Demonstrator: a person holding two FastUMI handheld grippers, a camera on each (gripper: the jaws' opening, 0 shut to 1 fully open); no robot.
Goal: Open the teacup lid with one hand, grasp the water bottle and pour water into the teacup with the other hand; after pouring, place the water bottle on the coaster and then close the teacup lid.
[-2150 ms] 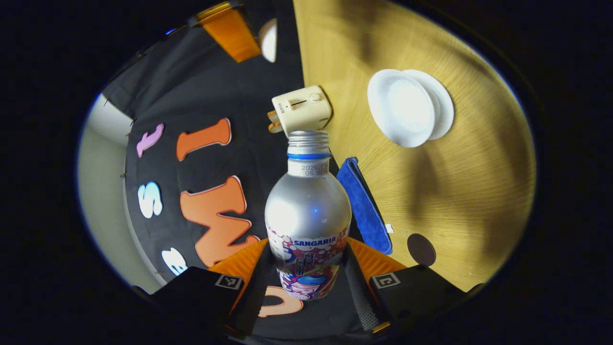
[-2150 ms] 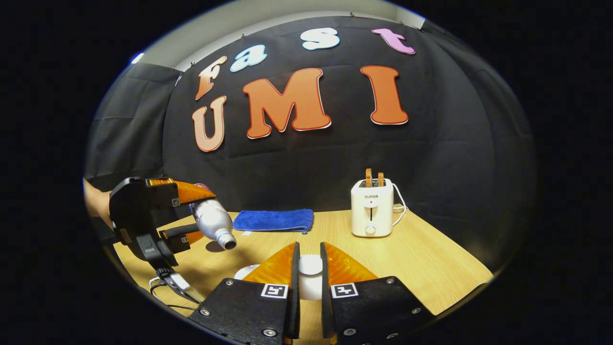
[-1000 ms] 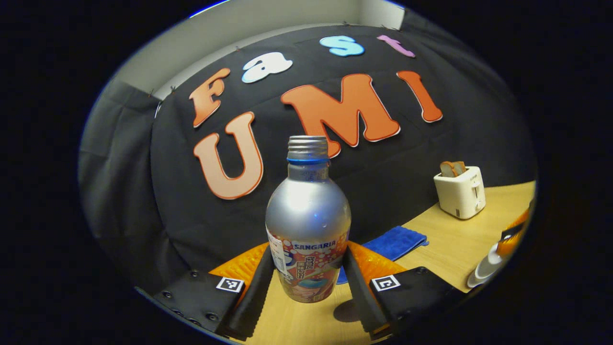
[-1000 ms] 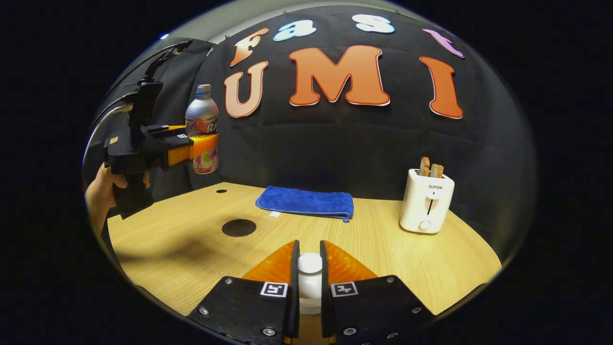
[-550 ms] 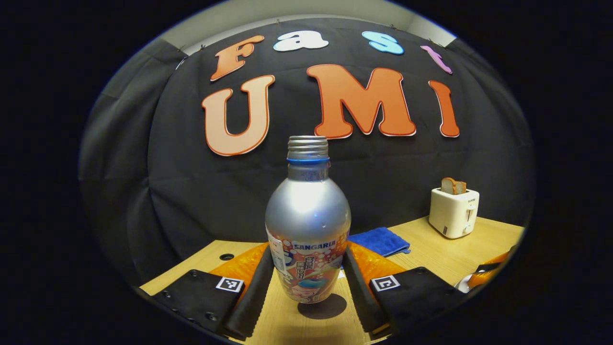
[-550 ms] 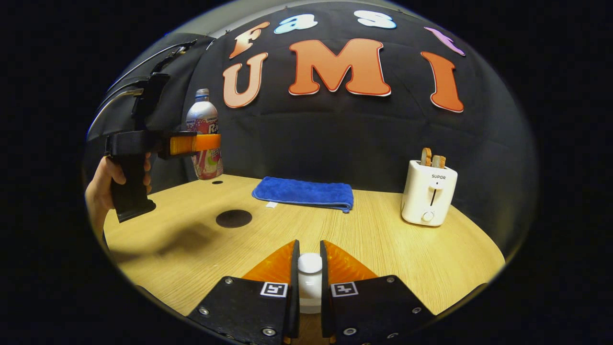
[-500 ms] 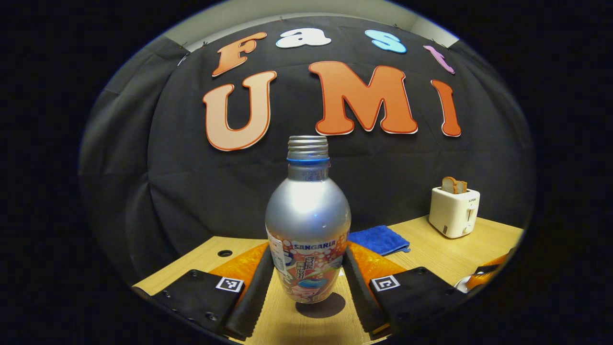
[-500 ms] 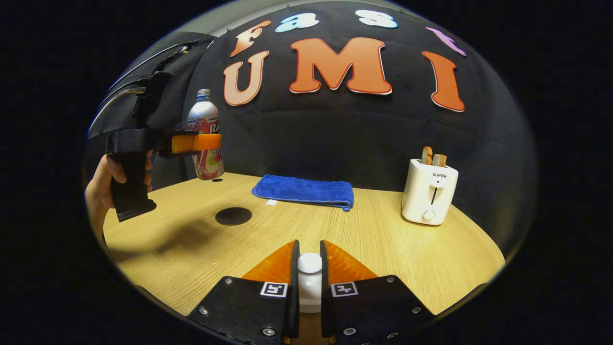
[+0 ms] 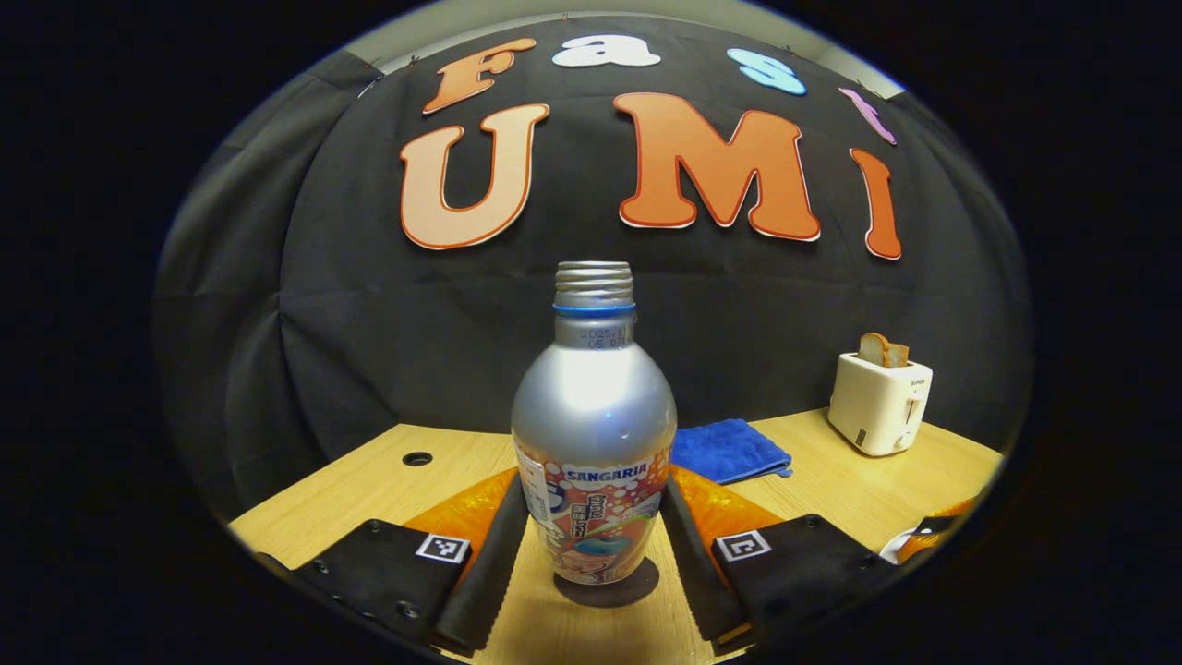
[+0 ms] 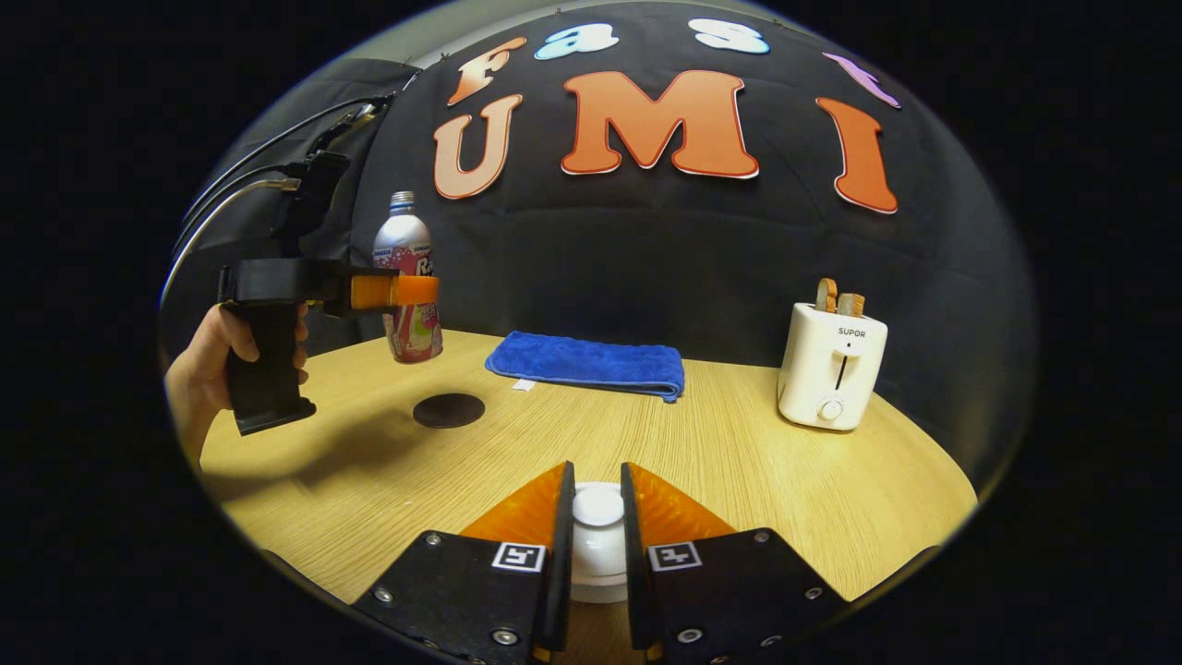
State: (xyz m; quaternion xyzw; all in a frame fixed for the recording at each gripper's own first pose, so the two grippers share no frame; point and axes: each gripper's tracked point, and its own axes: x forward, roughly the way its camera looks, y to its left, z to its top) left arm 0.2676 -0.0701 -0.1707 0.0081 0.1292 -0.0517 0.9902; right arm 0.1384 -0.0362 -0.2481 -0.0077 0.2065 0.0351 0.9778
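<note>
One water bottle held above one coaster; one lid clamped by the other gripper.

The left gripper (image 9: 591, 545) clenches the single upright water bottle (image 9: 593, 434) by its lower body, just above the one dark round coaster (image 10: 449, 410) on the wooden table (image 10: 739, 462); whether the base touches the coaster cannot be told. The right gripper (image 10: 597, 526) grasps the one white teacup lid (image 10: 597, 531) by its knob. Farther back lie one folded blue cloth (image 10: 589, 363) and one white toaster (image 10: 832, 366) with two bread slices (image 10: 838, 297). One hand (image 10: 208, 365) grips the left gripper's handle.
</note>
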